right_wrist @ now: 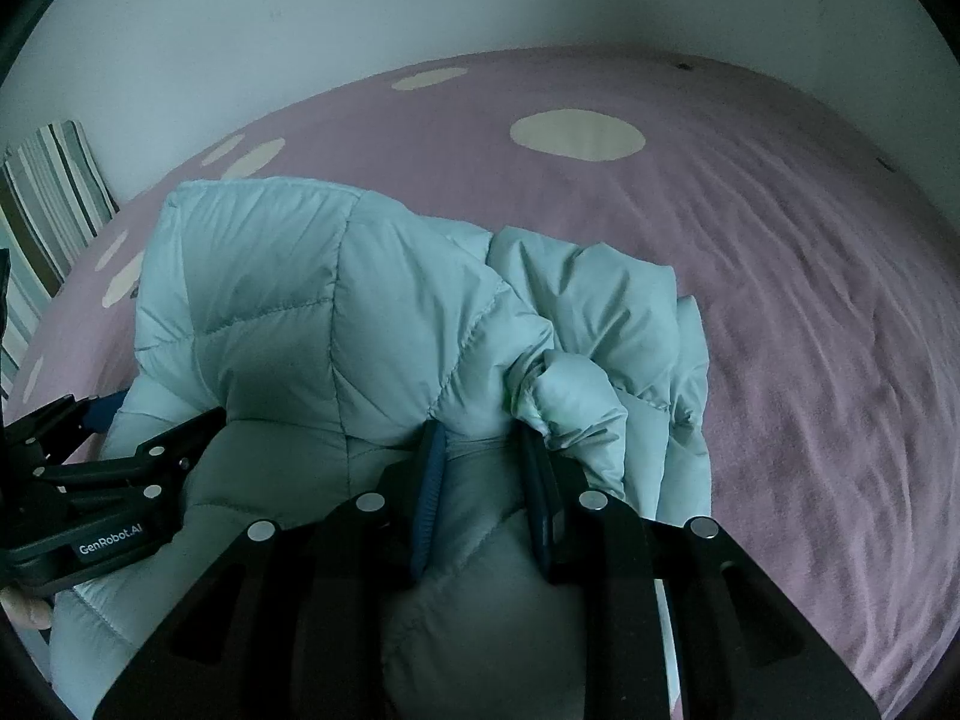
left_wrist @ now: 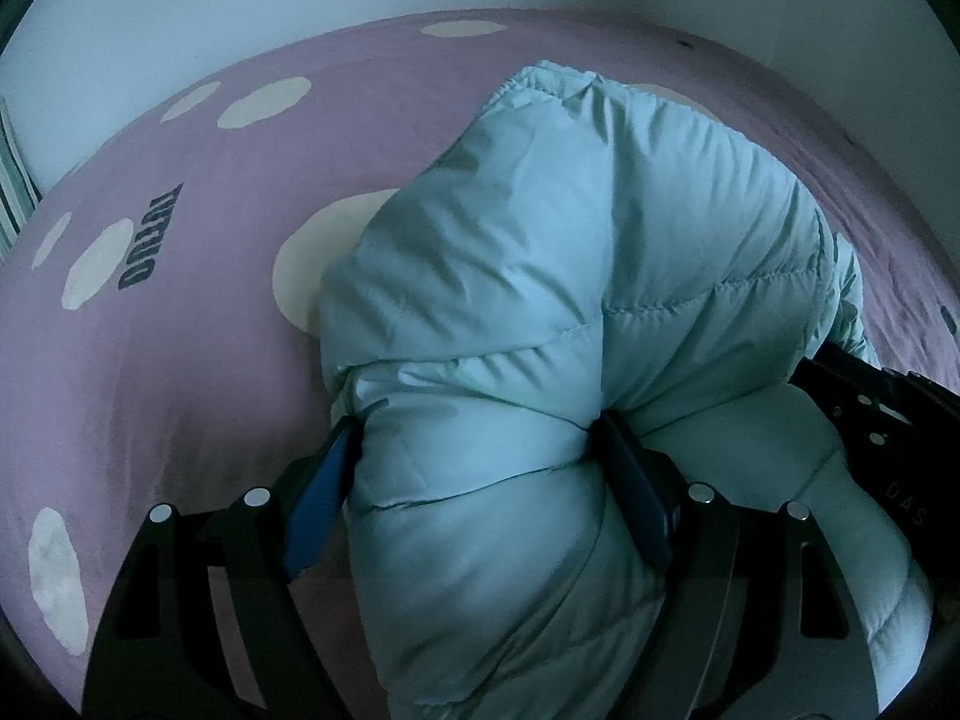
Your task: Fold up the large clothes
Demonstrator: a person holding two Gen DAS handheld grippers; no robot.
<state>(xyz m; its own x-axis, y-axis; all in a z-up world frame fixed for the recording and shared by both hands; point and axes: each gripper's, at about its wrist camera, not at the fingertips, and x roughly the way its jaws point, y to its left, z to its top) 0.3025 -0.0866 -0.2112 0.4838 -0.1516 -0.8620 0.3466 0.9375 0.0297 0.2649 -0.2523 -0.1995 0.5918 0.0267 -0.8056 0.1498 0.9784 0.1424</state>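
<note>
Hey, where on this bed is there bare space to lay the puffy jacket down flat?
Widest bare stretch: the pink bedsheet right of the puffer jacket, running back to the wall. A second patch lies left of the jacket, around the printed lettering. It's crowded at the near edge, where the left gripper and right gripper both clamp the bundled fabric.

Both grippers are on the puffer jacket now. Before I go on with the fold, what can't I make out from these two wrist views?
- Left wrist: puffer jacket hides the purple bedsheet beneath; its lower part runs off the frame.
- Left wrist: right gripper cut off at the edge, jaws unseen.
- Right wrist: the jacket's underside and sleeves; folds hide them.
</note>
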